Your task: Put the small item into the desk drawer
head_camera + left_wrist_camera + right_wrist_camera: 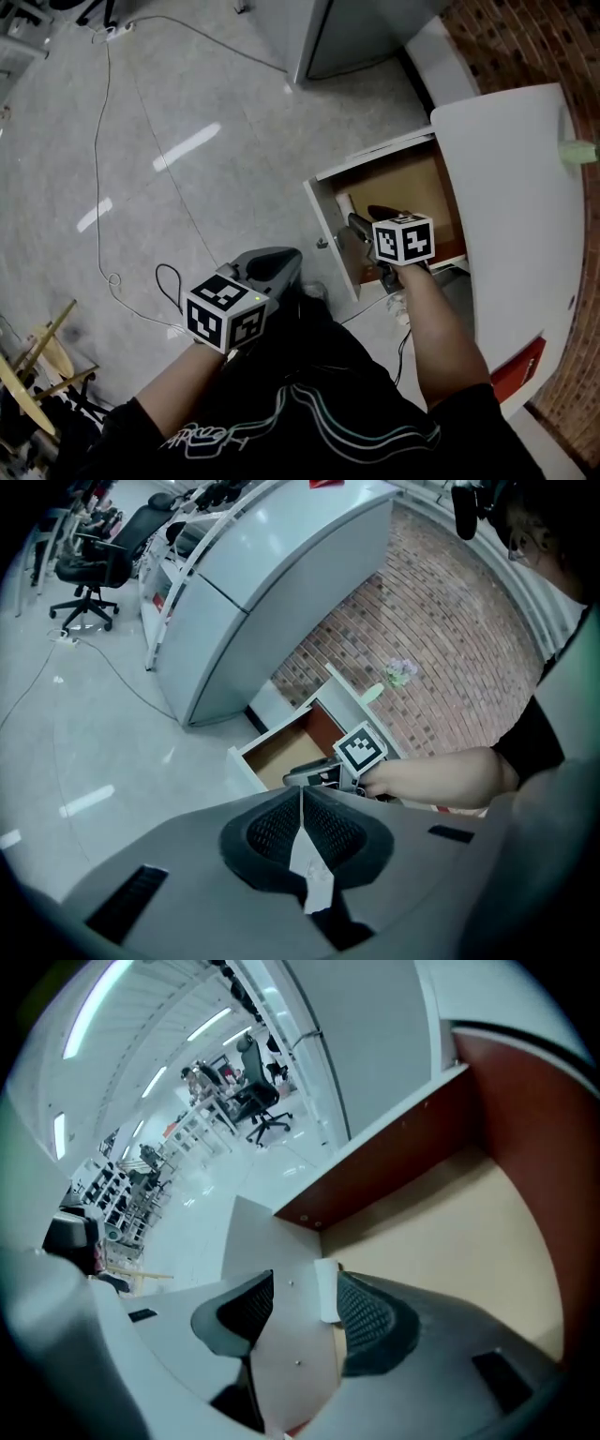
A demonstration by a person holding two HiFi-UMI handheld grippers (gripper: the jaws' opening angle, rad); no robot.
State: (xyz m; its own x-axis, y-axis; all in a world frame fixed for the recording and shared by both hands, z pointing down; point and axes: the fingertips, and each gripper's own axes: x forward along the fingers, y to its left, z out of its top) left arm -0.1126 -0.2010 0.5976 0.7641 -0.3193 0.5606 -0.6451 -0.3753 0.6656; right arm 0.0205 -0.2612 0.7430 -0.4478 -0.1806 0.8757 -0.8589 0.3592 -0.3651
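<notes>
The desk drawer (398, 183) is pulled out from under the white desk (516, 187), showing its tan wooden floor (450, 1232). My right gripper (370, 225) reaches into it over the white front panel (272, 1260). Its jaws (302, 1283) stand open, with the panel showing between them. A small white piece (326, 1290) lies against the right-hand pad; whether it is loose I cannot tell. My left gripper (272, 267) hangs low over the floor, left of the drawer. Its pads (300, 803) are pressed together, with a white strip (309, 869) at the seam behind them.
A thin cable (98, 169) loops over the pale tiled floor. A grey curved counter (262, 583) and a brick wall (441, 621) stand behind the desk, an office chair (89, 569) further off. Wooden sticks (37, 361) lie at lower left.
</notes>
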